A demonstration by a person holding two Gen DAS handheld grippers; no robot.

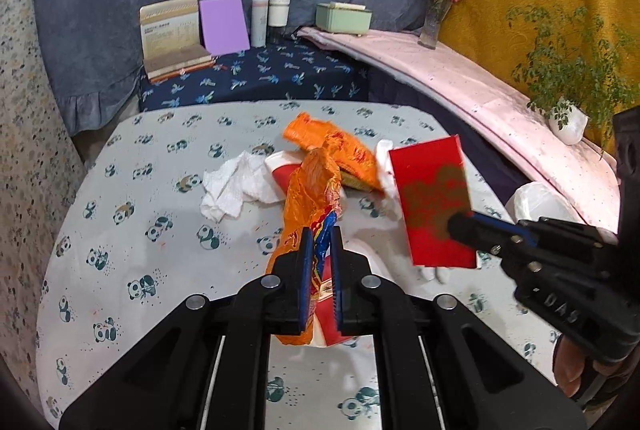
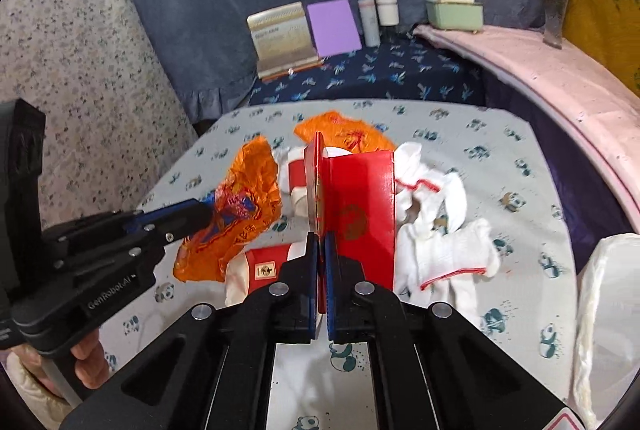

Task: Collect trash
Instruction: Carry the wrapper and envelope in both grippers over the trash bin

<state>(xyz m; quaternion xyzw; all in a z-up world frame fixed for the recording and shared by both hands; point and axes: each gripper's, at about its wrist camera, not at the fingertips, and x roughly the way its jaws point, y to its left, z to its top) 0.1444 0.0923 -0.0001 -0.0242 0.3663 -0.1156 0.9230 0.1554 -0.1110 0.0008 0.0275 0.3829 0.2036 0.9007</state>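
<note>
My left gripper (image 1: 322, 230) is shut on a crumpled orange snack wrapper (image 1: 310, 198), lifted off the panda-print table (image 1: 140, 190); the right wrist view has this gripper (image 2: 208, 212) and wrapper (image 2: 240, 206) at the left. My right gripper (image 2: 321, 236) is shut on a folded red card envelope (image 2: 360, 206) with a gold emblem, held upright; in the left wrist view that gripper (image 1: 454, 224) pinches the red envelope (image 1: 432, 202) at the right. On the table lie another orange wrapper (image 1: 344, 146), a red-and-white paper cup (image 2: 264, 266) and white crumpled tissue (image 1: 228, 190).
White gloves with red trim (image 2: 444, 246) lie right of the envelope. A white plastic bag (image 2: 608, 310) stands at the table's right edge. Behind are a dark blue bench with a booklet (image 1: 172, 30), purple card (image 1: 224, 26), bottles, a green box (image 1: 344, 18), a vase and a potted plant (image 1: 568, 122).
</note>
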